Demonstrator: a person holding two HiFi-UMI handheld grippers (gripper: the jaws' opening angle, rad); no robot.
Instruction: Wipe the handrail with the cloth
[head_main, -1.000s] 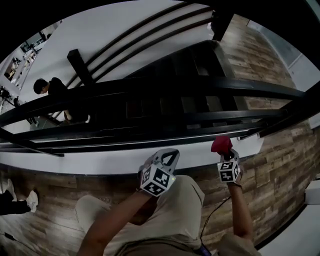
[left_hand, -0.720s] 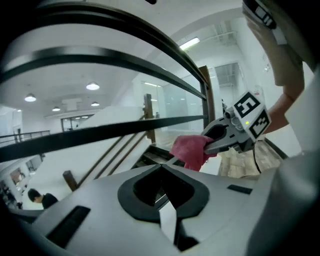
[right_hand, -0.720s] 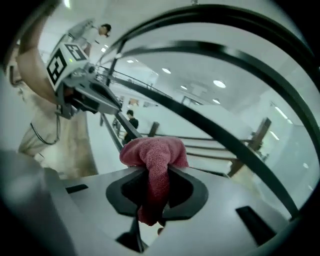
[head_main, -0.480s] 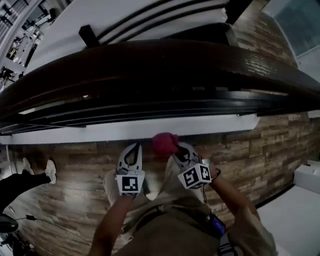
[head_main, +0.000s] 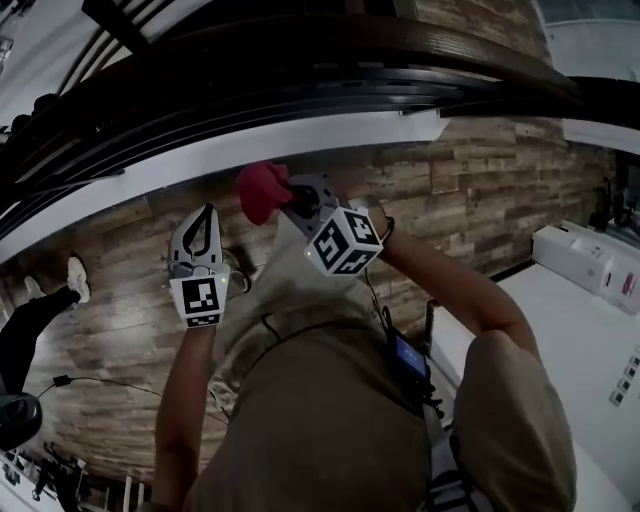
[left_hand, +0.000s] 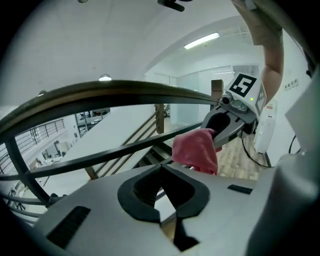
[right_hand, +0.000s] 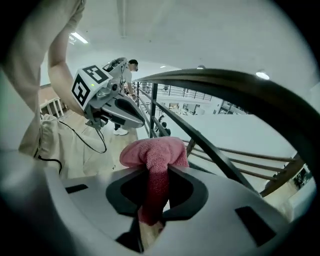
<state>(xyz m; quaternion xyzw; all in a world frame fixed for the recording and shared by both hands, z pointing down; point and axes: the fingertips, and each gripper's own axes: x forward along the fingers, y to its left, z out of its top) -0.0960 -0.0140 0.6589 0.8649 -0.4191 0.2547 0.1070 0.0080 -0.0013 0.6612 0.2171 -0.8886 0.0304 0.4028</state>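
While right gripper (right_hand: 156, 169) pinches cloth (right_hand: 154, 149), left gripper (left_hand: 161, 168), per own view, closed.

The right gripper (head_main: 288, 197) is held out ahead of the body, its jaws clamped on a bunched pink cloth (head_main: 260, 190) — the fabric runs down between them and bulges past the tips. The right forearm (head_main: 455, 290) reaches forward from a bent elbow. The left gripper (head_main: 207, 218) sits just beside it, nearer the body, jaws pressed together with nothing between — its left forearm (head_main: 178, 400) is bare and extended.
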